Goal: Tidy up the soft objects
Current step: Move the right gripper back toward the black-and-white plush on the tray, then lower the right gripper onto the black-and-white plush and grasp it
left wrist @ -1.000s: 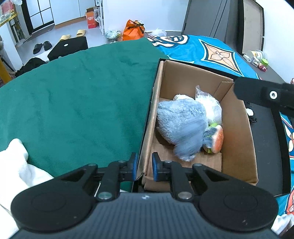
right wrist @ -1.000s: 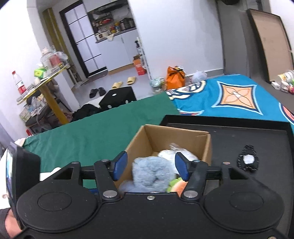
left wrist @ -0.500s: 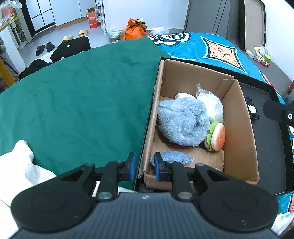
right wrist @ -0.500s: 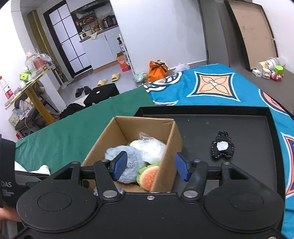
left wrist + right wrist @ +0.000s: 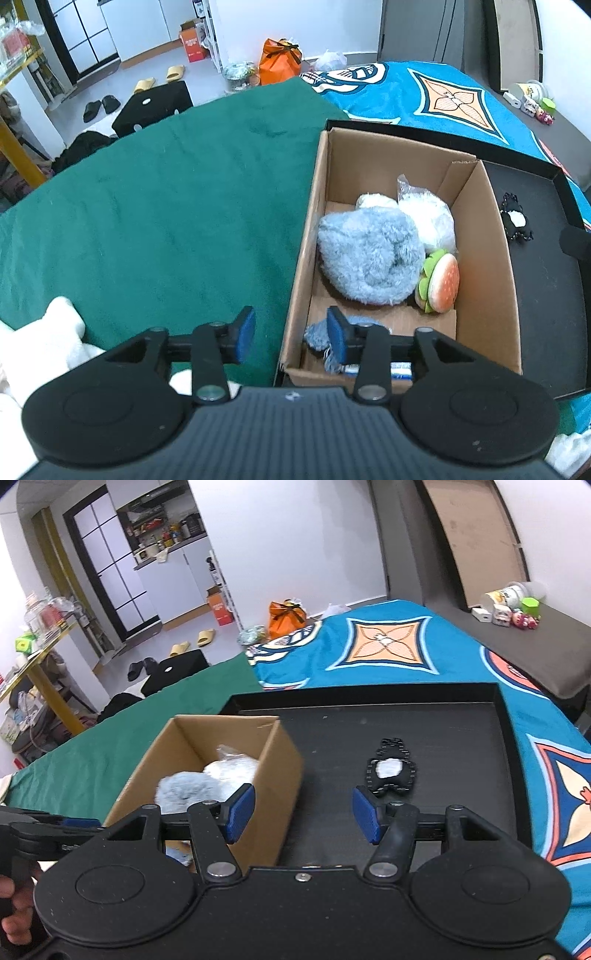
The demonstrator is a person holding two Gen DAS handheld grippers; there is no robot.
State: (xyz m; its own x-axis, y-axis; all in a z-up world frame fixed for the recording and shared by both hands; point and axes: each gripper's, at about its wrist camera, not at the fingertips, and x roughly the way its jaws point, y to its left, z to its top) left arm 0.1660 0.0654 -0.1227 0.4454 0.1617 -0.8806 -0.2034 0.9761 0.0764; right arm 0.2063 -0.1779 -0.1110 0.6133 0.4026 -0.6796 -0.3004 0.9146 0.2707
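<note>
Now that your left gripper jaws have just opened off the cardboard box wall, nothing between them, the blue plush rests inside; your right gripper, released and empty, faces the black toy on the tray.

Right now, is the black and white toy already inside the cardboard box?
No, the black and white toy lies on the black tray, outside the cardboard box.

Open right tool above black tray
</note>
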